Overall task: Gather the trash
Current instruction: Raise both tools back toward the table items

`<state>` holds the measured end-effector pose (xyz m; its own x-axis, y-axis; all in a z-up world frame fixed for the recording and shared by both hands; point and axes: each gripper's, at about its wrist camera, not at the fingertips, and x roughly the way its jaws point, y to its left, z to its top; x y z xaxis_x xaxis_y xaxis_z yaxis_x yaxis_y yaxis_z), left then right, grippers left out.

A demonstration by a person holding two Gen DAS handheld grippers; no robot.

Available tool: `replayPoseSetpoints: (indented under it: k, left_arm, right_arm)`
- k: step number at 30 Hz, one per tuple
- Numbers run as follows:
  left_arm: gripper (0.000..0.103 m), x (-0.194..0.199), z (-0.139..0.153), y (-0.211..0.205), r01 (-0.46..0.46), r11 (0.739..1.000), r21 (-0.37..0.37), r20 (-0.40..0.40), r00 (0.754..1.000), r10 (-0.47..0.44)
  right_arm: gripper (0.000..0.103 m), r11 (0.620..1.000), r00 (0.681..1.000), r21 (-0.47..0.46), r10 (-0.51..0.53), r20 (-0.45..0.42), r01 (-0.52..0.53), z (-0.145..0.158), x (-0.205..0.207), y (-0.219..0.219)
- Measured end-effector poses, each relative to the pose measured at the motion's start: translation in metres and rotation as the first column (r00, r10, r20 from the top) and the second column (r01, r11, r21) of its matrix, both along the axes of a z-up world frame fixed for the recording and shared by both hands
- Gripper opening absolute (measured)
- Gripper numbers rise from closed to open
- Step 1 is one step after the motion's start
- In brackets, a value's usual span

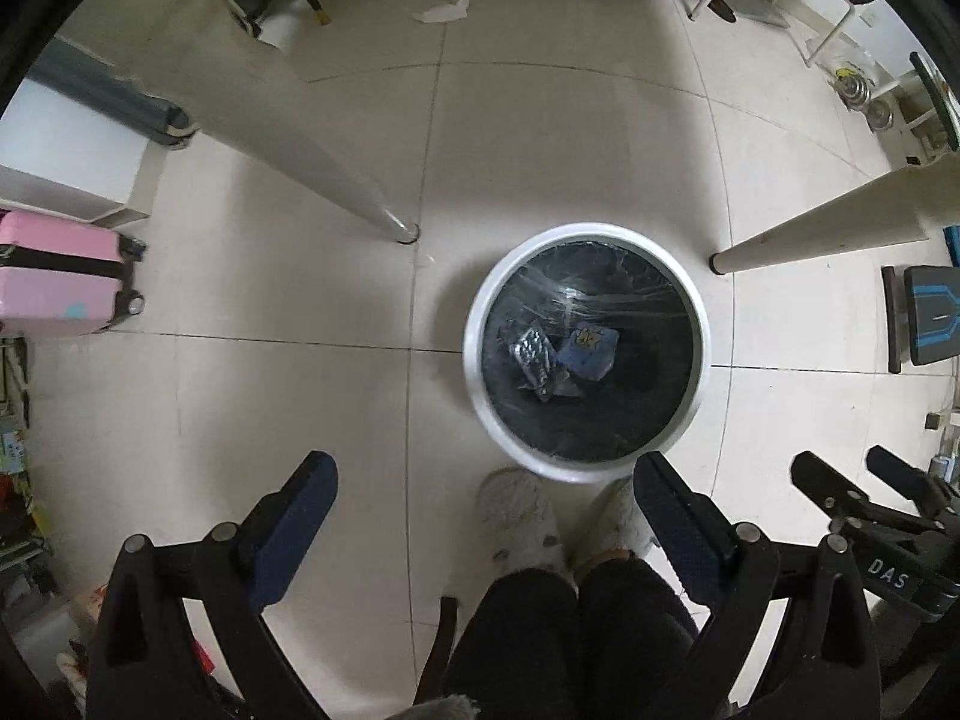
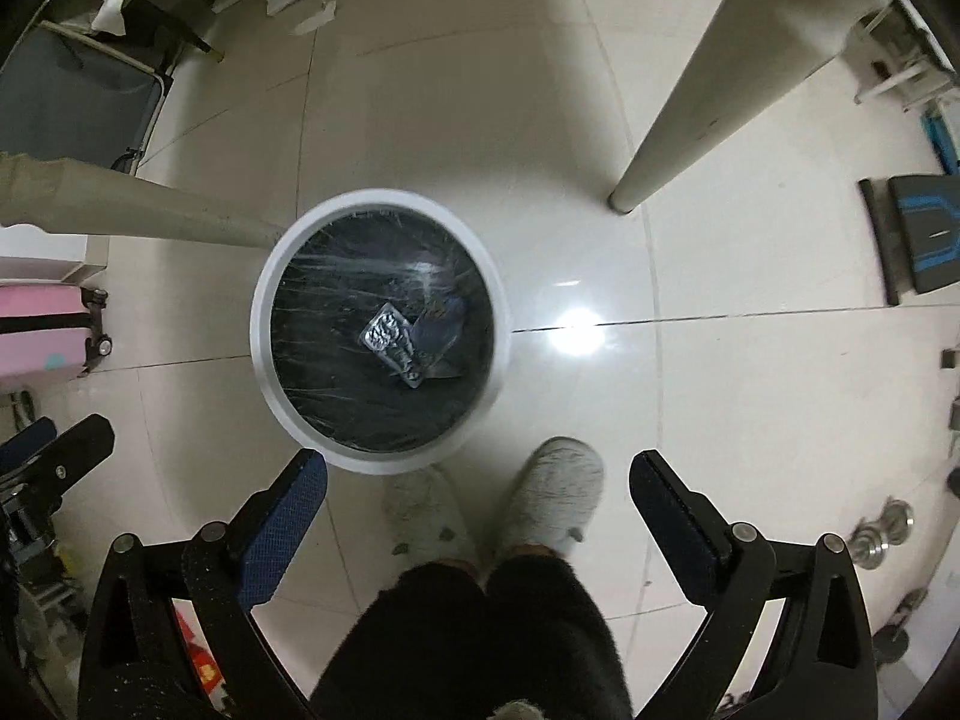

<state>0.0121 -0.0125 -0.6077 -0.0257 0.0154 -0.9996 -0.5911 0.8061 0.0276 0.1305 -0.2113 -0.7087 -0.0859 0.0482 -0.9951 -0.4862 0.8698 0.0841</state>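
**Both grippers hang empty above a lined bin**

A white round trash bin [image 1: 585, 354] with a black liner stands on the pale tiled floor [image 1: 300, 408], seen from directly above. At its bottom lie a silvery foil wrapper [image 1: 534, 360] and a blue packet [image 1: 591, 351], touching each other. The left gripper [image 1: 486, 516] hovers with its jaws spread wide and nothing between them; the bin sits ahead of them, offset toward the right-hand jaw, whose tip overlaps the near rim in the left wrist view. The right gripper [image 2: 477, 504] is likewise spread and empty, with the bin ahead and toward its left-hand jaw. In that view the bin [image 2: 381, 330] holds the same foil wrapper [image 2: 393, 345] and blue packet [image 2: 441, 327].

The person's two fuzzy grey slippers [image 2: 558, 492] stand just beside the near rim. Cream table legs [image 1: 288, 138] angle down to the floor on either side of the bin. A crumpled white paper [image 1: 441, 12] lies on the tiles far beyond, well apart from both grippers. A pink suitcase [image 1: 57, 273] rests at the left edge.
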Motion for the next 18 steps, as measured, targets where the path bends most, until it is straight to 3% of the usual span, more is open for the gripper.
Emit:
replayPoseSetpoints:
  k: [5,18]
  left_arm:
    - [0.101,-0.007,0.032,-0.002,-0.013,1.000,0.002,0.009,1.000,0.013]
    - [0.101,-0.036,0.153,-0.010,-0.015,1.000,0.000,0.049,0.999,0.015]
  right_arm:
    - [0.102,1.000,0.999,-0.005,0.026,0.036,-0.026,0.056,-0.004,-0.002]
    - [0.102,0.997,0.993,0.027,0.071,0.095,-0.074,0.218,-0.033,0.000]
